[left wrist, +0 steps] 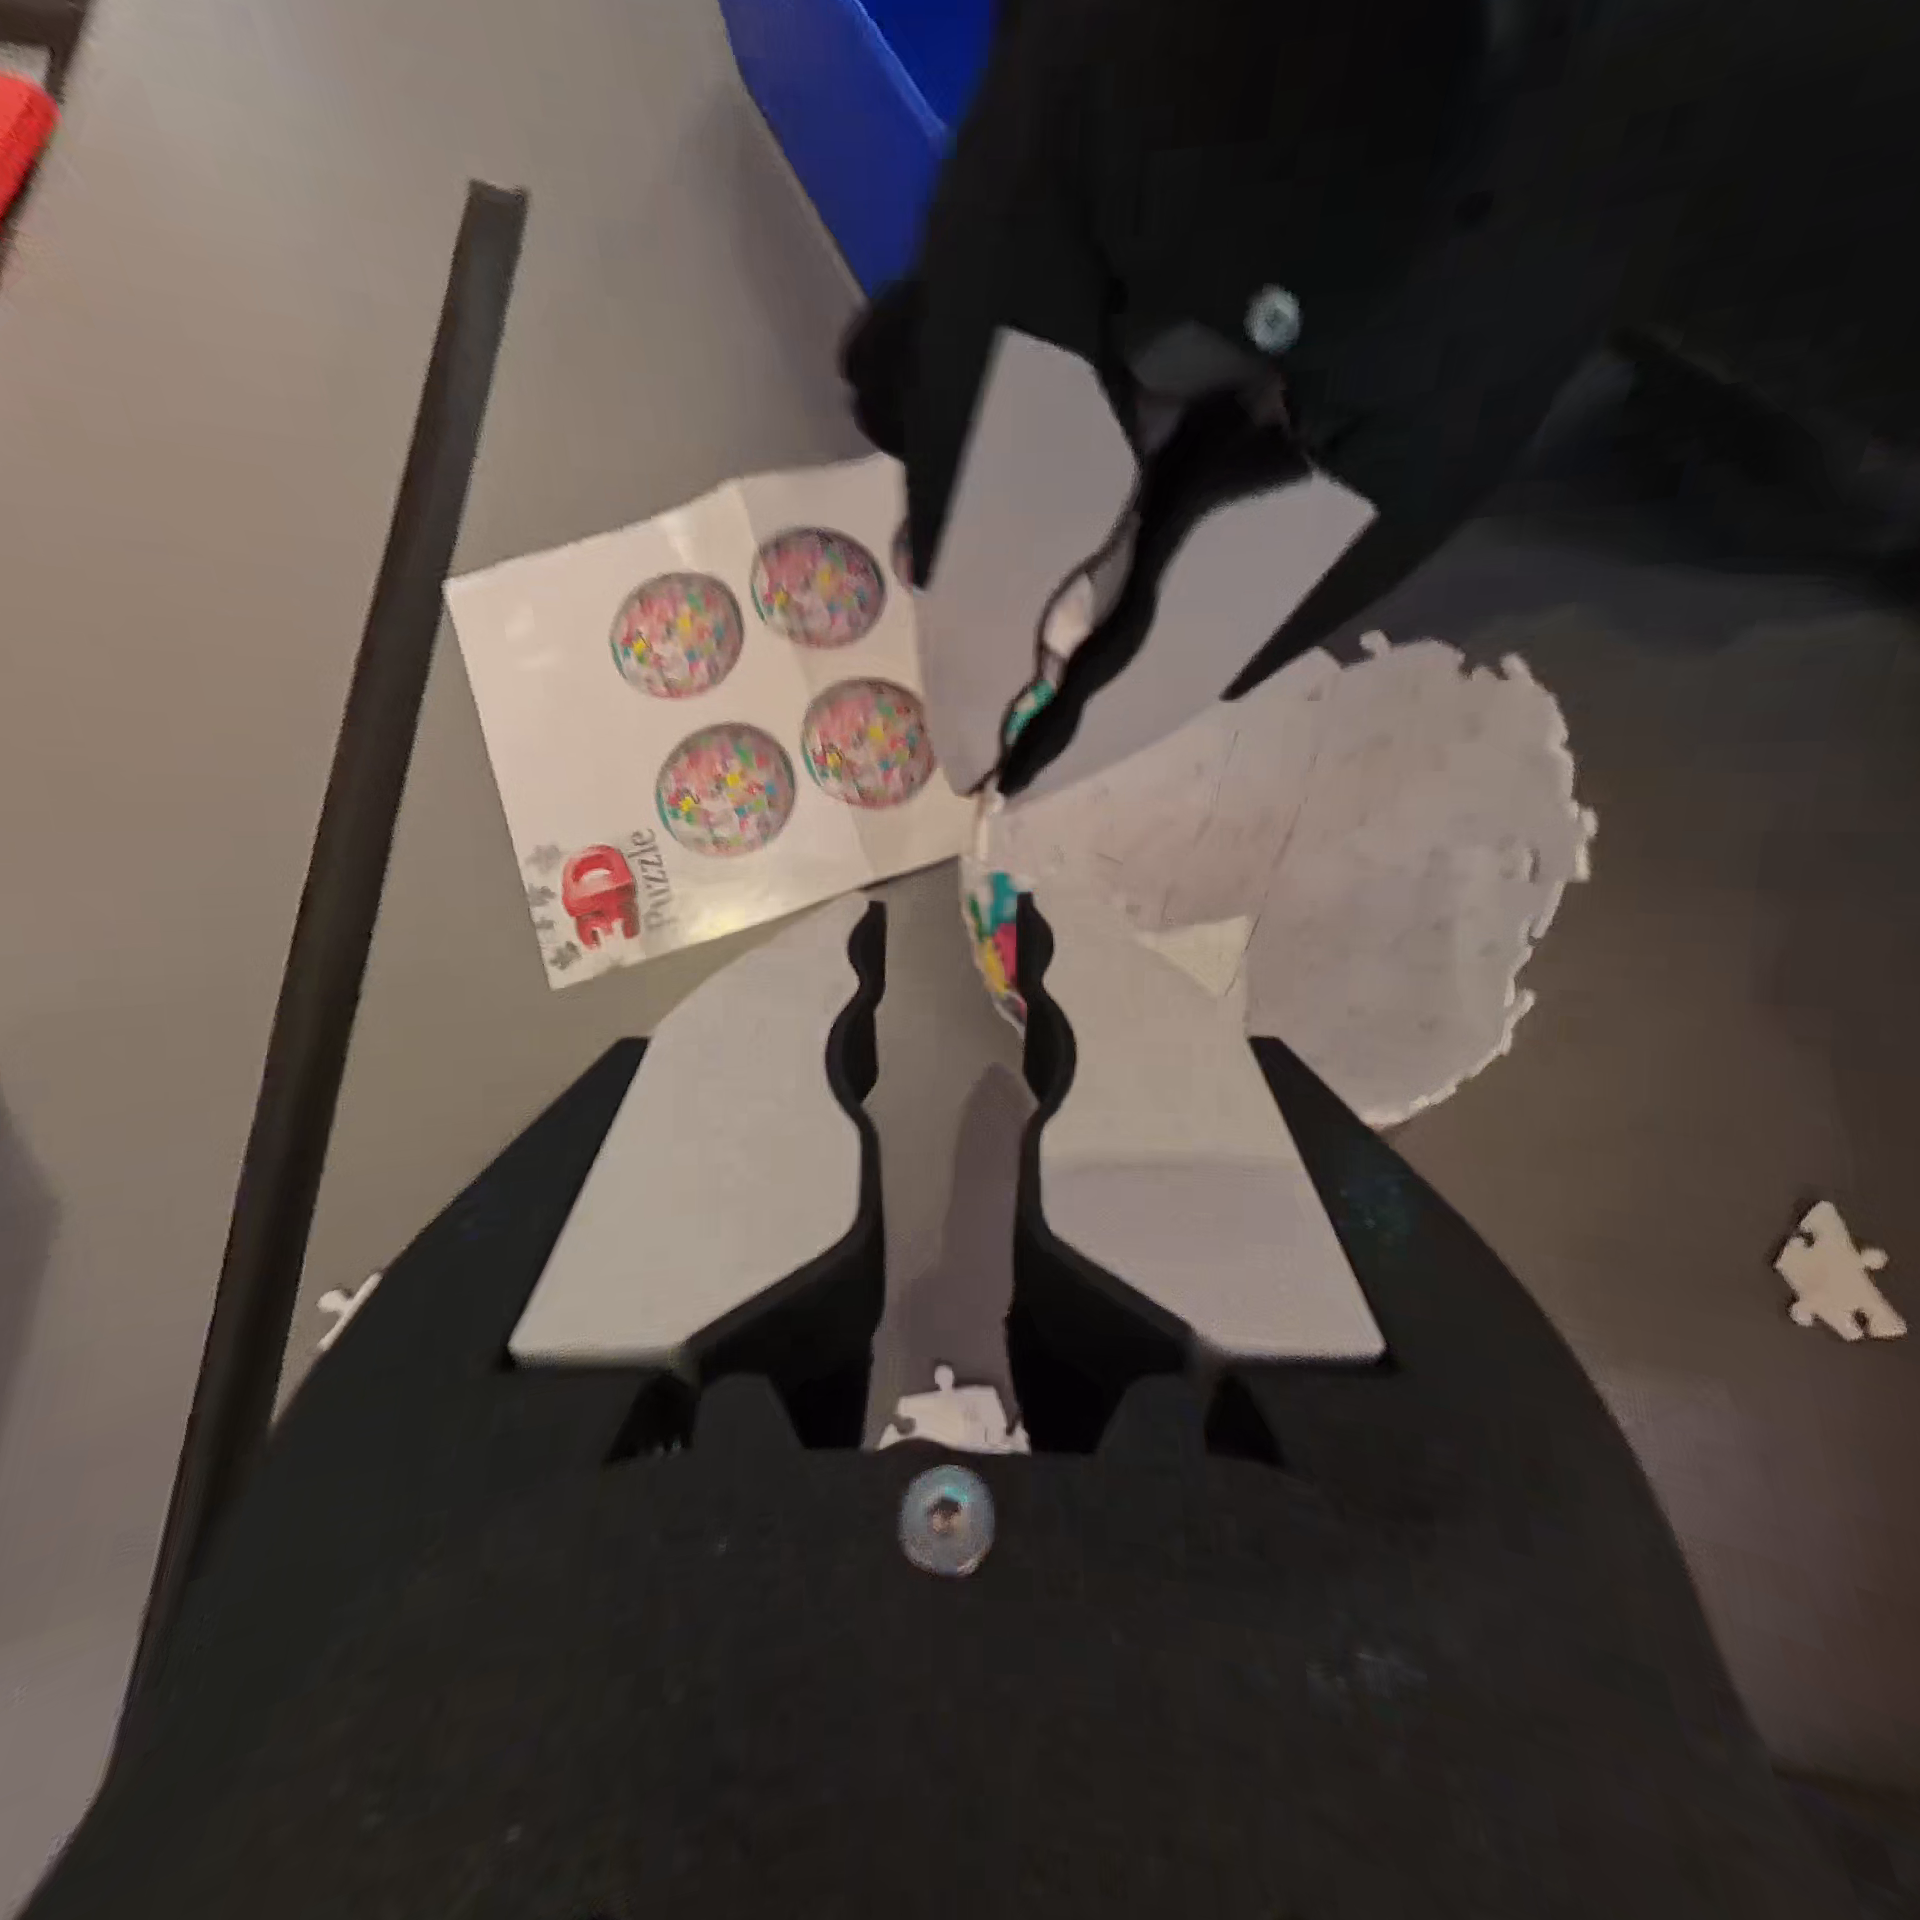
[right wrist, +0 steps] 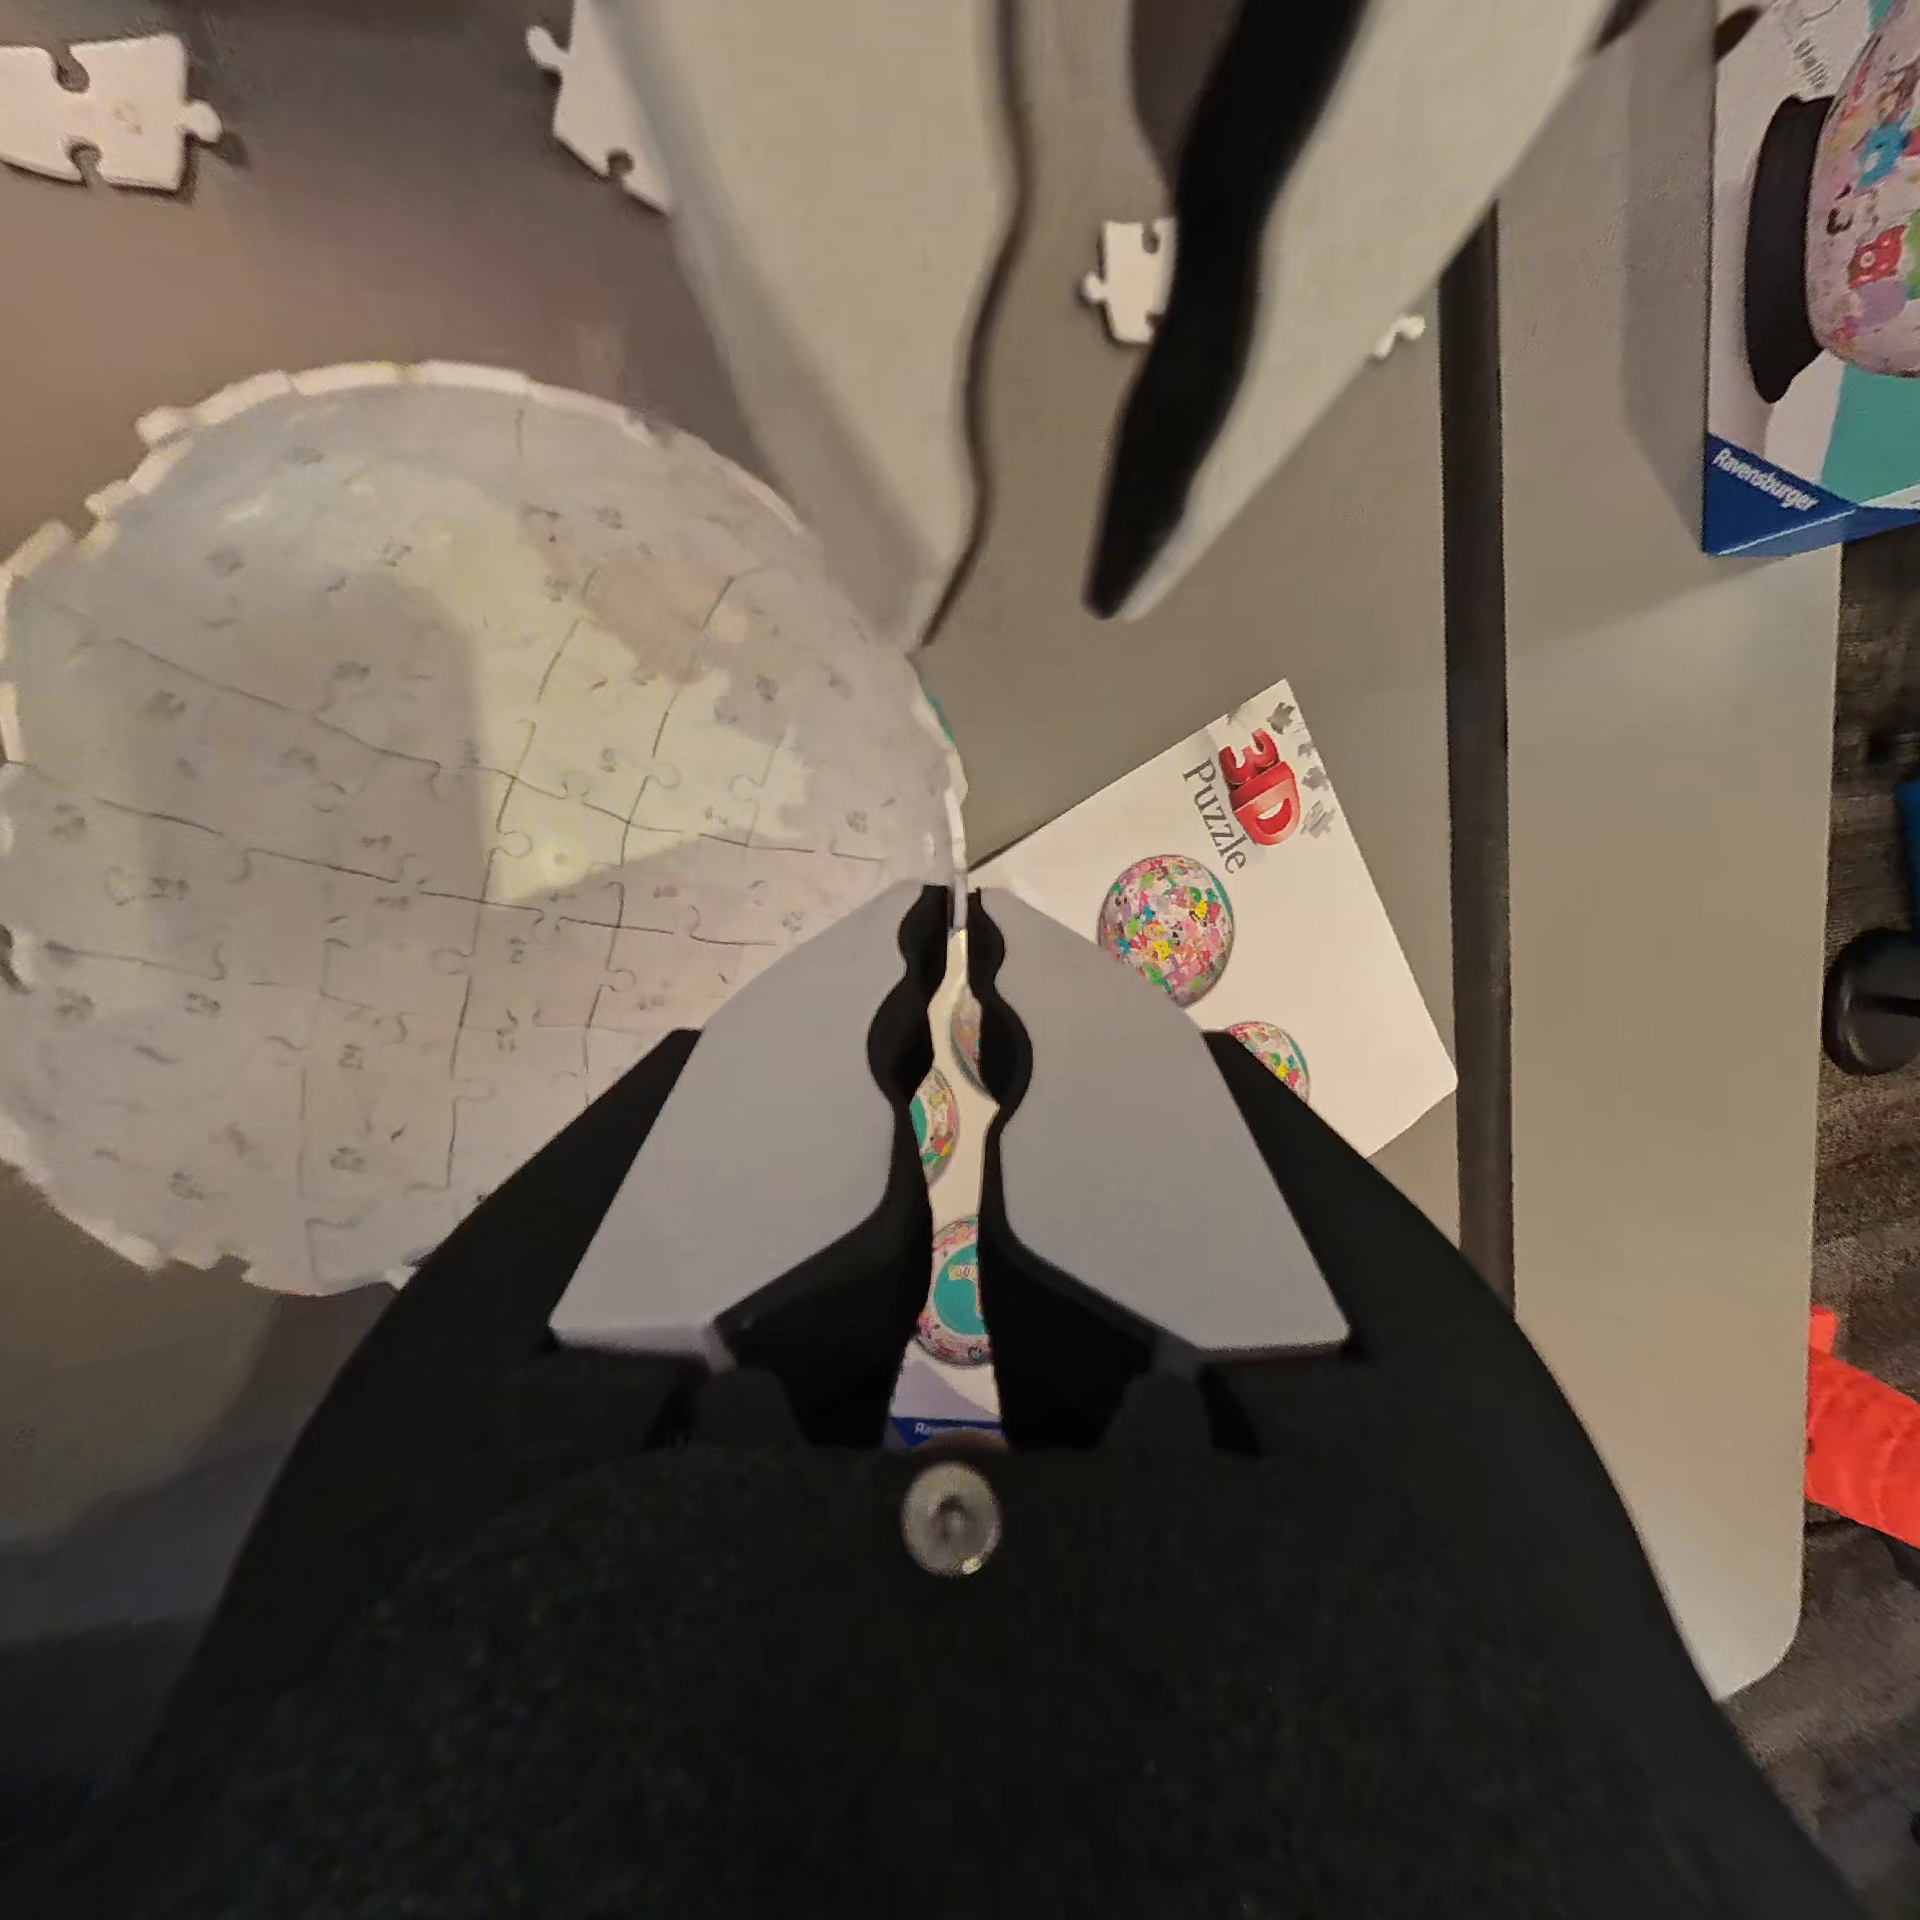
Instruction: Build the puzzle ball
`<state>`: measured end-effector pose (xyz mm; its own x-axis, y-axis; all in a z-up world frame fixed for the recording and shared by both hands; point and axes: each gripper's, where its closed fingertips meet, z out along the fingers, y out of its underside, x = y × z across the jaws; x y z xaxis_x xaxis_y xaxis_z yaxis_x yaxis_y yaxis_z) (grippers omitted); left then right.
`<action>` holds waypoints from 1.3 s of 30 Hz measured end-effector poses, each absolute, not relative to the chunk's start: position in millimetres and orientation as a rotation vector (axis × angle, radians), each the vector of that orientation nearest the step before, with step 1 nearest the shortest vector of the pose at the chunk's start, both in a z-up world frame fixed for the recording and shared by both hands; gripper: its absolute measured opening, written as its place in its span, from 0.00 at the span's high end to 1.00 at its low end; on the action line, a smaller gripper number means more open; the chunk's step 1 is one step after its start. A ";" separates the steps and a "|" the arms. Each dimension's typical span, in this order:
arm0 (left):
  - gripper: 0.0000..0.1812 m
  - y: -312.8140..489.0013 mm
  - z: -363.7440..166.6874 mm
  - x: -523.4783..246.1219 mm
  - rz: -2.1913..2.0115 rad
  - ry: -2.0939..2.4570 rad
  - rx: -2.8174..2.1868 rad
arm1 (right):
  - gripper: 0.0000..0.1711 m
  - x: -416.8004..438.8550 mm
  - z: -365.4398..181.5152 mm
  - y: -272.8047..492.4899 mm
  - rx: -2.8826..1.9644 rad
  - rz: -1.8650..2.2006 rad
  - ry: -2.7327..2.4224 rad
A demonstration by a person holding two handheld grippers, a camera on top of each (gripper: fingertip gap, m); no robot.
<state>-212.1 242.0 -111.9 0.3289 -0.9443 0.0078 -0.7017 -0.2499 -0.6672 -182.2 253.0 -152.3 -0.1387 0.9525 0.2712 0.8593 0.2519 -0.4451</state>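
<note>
Both grippers, the left gripper point(left wrist: 951, 914) and the right gripper point(right wrist: 961, 904), were clamped on the rim of the half-built puzzle ball point(right wrist: 416, 831) (white inside); the leaflet point(right wrist: 1299, 914) lay just behind, loose pieces point(right wrist: 99, 114) nearby.

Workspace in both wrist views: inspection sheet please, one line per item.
Surface: grey table with a dark strip running across it.
Job's things: half-built puzzle shell, white inside facing the camera; loose white pieces beside it.
Clutter: instruction leaflet; puzzle box; blue object at the far edge.
Grippers: left gripper and right gripper both pinch the shell's rim, tips near each other.
Cables: nothing seen.
Surroundings: carpet and an orange object past the table edge.
</note>
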 end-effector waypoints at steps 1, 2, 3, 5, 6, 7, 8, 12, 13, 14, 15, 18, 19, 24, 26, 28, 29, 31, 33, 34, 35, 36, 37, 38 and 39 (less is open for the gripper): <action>0.87 237.2 -116.6 -209.4 -0.520 1.474 -2.048 | 0.98 -181.9 -152.4 253.0 -1.643 0.256 -2.024; 0.87 234.2 -120.9 -207.5 -0.487 1.495 -2.072 | 0.98 -181.5 -152.3 252.8 -1.644 0.264 -2.015; 0.87 233.5 -124.2 -206.2 -0.456 1.503 -2.095 | 0.98 -180.8 -152.2 253.4 -1.648 0.262 -2.005; 0.87 236.6 -127.4 -204.0 -0.409 1.493 -2.122 | 0.98 -179.9 -152.0 254.1 -1.650 0.253 -1.992; 0.87 237.7 -128.8 -202.3 -0.407 1.491 -2.133 | 0.98 -180.0 -152.0 253.9 -1.650 0.250 -1.988; 0.87 239.0 -130.6 -200.9 -0.411 1.485 -2.146 | 0.98 -180.2 -152.0 254.0 -1.651 0.244 -1.985; 0.87 240.0 -133.5 -200.8 -0.410 1.483 -2.163 | 0.98 -180.1 -152.1 254.1 -1.652 0.237 -1.983; 0.90 238.2 -143.0 -204.8 -0.424 1.500 -2.220 | 0.98 -180.3 -152.3 253.3 -1.643 0.225 -1.983; 0.90 238.1 -143.0 -204.6 -0.429 1.498 -2.222 | 0.99 -180.6 -152.2 252.8 -1.639 0.228 -1.983; 0.90 238.5 -143.1 -204.6 -0.426 1.498 -2.224 | 0.99 -180.7 -152.3 252.9 -1.636 0.223 -1.982; 0.91 238.7 -143.6 -204.5 -0.422 1.501 -2.224 | 0.98 -180.6 -152.5 253.4 -1.634 0.214 -1.982; 0.94 238.3 -144.1 -203.4 -0.412 1.513 -2.218 | 0.98 -180.1 -153.7 255.0 -1.631 0.194 -1.973; 0.94 237.7 -144.4 -203.3 -0.408 1.521 -2.213 | 0.98 -180.0 -154.1 254.9 -1.631 0.196 -1.971; 0.94 237.0 -144.5 -203.5 -0.404 1.534 -2.200 | 0.98 -179.5 -154.2 255.0 -1.622 0.193 -1.959; 0.94 236.7 -144.6 -203.6 -0.406 1.537 -2.197 | 0.98 -179.4 -154.2 254.9 -1.620 0.187 -1.962; 0.94 236.6 -144.8 -204.1 -0.400 1.542 -2.195 | 0.98 -179.4 -154.5 255.1 -1.616 0.169 -1.968; 0.94 236.5 -144.9 -204.2 -0.397 1.545 -2.194 | 0.98 -179.6 -154.6 255.1 -1.612 0.160 -1.970; 0.94 236.4 -145.0 -204.3 -0.392 1.548 -2.191 | 0.98 -179.7 -154.7 255.3 -1.608 0.137 -1.975; 0.94 236.4 -145.2 -204.4 -0.391 1.552 -2.188 | 0.97 -179.8 -154.9 255.2 -1.605 0.115 -1.981; 0.94 236.3 -145.2 -204.2 -0.394 1.553 -2.187 | 0.98 -180.0 -154.9 255.1 -1.605 0.108 -1.983; 0.94 236.1 -145.2 -204.2 -0.396 1.554 -2.187 | 0.97 -179.9 -155.0 255.1 -1.605 0.096 -1.985; 0.94 235.9 -145.2 -204.1 -0.397 1.556 -2.184 | 0.97 -179.7 -155.0 255.4 -1.602 0.082 -1.988; 0.94 235.9 -145.2 -204.0 -0.396 1.560 -2.180 | 0.97 -179.5 -155.0 255.4 -1.599 0.068 -1.990; 0.94 235.8 -145.2 -204.0 -0.395 1.563 -2.177 | 0.97 -179.4 -155.0 255.5 -1.595 0.053 -1.993; 0.94 235.6 -145.2 -204.0 -0.396 1.566 -2.174 | 0.97 -179.2 -155.0 255.6 -1.592 0.038 -1.996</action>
